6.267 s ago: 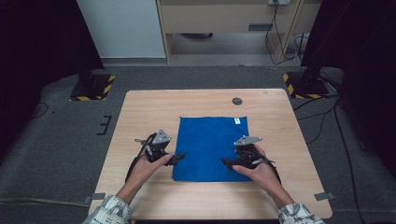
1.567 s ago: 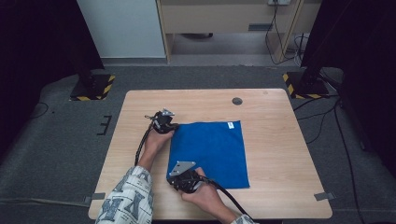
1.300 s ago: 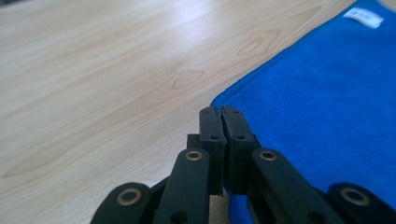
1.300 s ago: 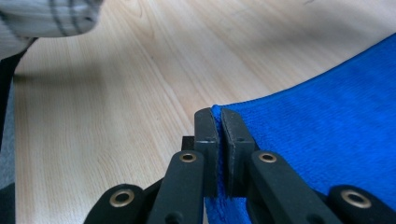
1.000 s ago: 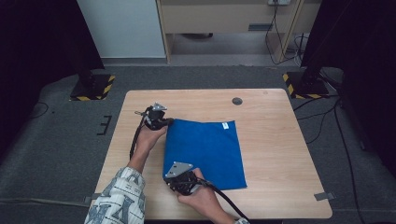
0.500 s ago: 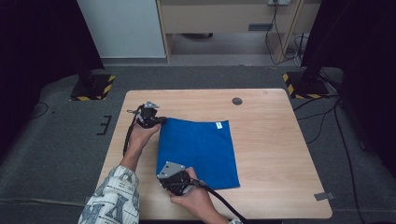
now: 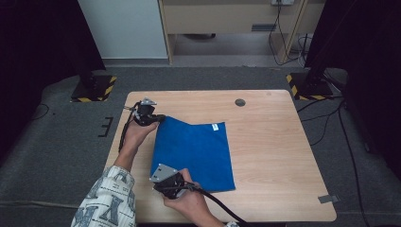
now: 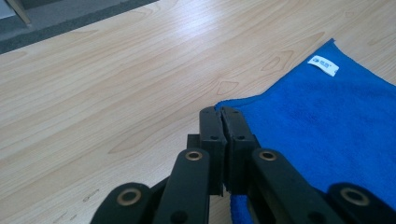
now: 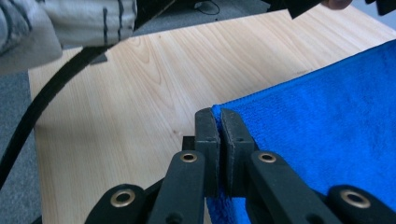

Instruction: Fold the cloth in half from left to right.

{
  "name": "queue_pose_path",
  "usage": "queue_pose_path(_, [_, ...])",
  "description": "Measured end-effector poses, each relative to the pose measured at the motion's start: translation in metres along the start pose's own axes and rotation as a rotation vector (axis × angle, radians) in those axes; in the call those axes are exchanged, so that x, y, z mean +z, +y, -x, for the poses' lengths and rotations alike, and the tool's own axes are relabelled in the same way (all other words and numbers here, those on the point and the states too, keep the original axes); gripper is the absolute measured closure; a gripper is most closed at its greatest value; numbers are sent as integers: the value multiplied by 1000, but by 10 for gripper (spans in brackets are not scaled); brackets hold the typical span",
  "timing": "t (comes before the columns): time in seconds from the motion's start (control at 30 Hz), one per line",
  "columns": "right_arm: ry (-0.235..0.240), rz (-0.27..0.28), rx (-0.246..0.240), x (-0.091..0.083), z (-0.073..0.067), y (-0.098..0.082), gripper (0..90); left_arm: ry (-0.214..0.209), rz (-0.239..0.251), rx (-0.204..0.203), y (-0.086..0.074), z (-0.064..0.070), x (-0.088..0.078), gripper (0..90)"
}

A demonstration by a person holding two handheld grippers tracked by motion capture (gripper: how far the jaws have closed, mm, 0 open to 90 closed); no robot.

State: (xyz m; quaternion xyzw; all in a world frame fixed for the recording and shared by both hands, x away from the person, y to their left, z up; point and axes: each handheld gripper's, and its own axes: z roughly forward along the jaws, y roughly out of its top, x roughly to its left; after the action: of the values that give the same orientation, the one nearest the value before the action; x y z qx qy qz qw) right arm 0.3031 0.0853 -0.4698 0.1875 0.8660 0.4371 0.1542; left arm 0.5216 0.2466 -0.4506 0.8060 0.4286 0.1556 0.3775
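The left gripper [image 7: 158,118] is pinching the far left corner of the blue cloth [image 7: 198,151], its jaws clamped tight on the fabric near the table's left edge. In the left gripper view, the two black jaws are meeting flat against each other with the corner of the blue cloth [image 8: 327,126] caught between them, and the cloth is spreading away to the right across the pale wooden table [image 8: 116,84]. A small white label [image 8: 323,65] is sitting on the cloth close to its far edge.

The cloth itself is lying mostly flat on the left half of the table [image 7: 274,142], with its left edge running between the two grippers and looking slightly raised where the corners are being held. The white label [image 7: 215,126] is showing at the cloth's far right corner. A small dark round disc [image 7: 240,102] is resting on the table well beyond the cloth, toward the far edge.

The right gripper [image 7: 163,182] is gripping the near left corner of the cloth, close to the table's near edge, with its grey plate on top and its black cable [image 7: 217,205] trailing toward the person. In the right gripper view the jaws are pressing together on the cloth's edge [image 9: 327,121], and a patterned sleeve [image 9: 60,23] is hanging at the upper left.
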Motion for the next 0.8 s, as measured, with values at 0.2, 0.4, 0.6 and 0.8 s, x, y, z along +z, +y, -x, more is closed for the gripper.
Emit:
queue_pose_path(0.2, [-3,17,-6,2,-4,11,873,-3,-8,-1,-2,-4,-3,881])
queue_pose_path(0.4, [13,27,-24,7,-11,22,875,6,-6,-10,-5,-14,-16,881])
queue_pose_path(0.6, [26,33,-28,10,-17,28,874,11,-7,-18,-6,-20,-26,881])
queue_pose_path(0.8, [27,33,-11,6,-14,29,871,5,-1,-22,1,-17,-29,880])
